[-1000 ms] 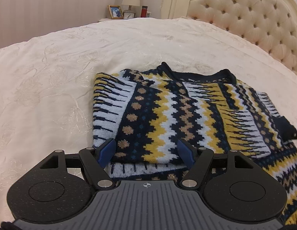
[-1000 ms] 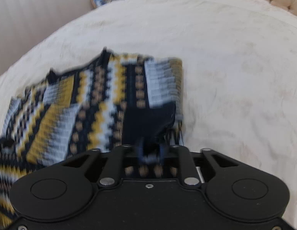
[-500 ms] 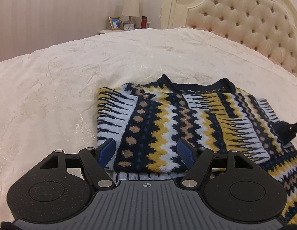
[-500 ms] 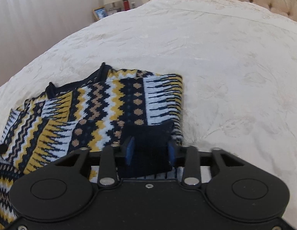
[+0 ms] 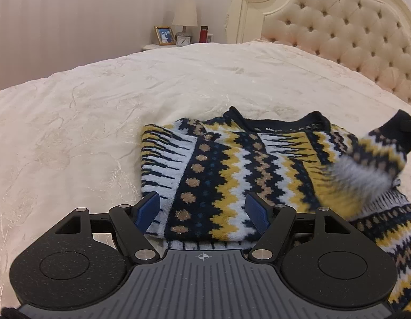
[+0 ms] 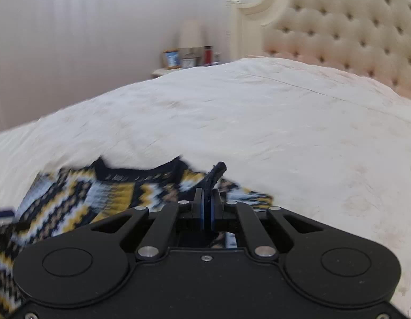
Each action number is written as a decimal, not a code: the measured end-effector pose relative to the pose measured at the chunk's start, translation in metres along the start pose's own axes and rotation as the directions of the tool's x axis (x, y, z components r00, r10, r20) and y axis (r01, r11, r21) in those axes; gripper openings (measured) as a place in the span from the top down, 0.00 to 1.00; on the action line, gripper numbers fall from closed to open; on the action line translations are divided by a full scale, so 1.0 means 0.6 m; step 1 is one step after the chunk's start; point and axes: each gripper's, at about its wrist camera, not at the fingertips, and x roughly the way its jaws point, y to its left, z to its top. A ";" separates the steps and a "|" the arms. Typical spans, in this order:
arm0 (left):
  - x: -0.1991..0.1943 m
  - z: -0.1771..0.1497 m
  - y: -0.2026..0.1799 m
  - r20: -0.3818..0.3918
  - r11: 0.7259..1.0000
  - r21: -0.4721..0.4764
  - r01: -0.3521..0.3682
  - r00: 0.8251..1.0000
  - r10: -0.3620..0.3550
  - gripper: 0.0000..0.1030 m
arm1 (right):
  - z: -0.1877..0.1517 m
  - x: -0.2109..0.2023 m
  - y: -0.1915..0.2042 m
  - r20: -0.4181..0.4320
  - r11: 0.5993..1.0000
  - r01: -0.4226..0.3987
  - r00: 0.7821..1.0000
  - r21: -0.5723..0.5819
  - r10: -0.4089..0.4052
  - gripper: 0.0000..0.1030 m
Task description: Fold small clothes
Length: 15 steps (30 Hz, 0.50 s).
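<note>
Bedspread [image 5: 104,122] bears sweater [image 5: 221,180]; right fingers [image 6: 215,199] pinch its cuff, left fingers [image 5: 148,208] spread, empty.

Left gripper [image 5: 202,214], fingers [image 5: 148,210] apart, hovers over sweater [image 5: 226,172] on bed [image 5: 99,111]; sleeve [image 5: 378,154] lifted at 3 o'clock.

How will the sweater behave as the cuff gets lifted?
Probably floppy: the sweater lies flat on the bed, while the sleeve sags from the cuff pinched in the right gripper. The thick knit likely grips well. The body may drag along.
</note>
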 end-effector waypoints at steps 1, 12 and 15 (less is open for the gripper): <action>0.001 0.000 0.000 -0.006 1.000 -0.001 -0.004 1.000 0.004 0.32 | -0.004 0.013 -0.009 -0.029 1.000 0.018 0.999 0.016 -0.017 0.91; 0.027 -0.007 0.016 -0.109 0.999 -0.028 -0.037 0.993 0.034 0.32 | -0.069 0.073 -0.030 -0.211 0.993 0.117 0.970 -0.010 -0.117 0.73; 0.028 -0.010 0.018 -0.114 0.999 -0.025 -0.034 0.993 0.031 0.31 | -0.063 0.069 -0.024 -0.198 0.982 0.182 0.962 -0.048 -0.188 0.47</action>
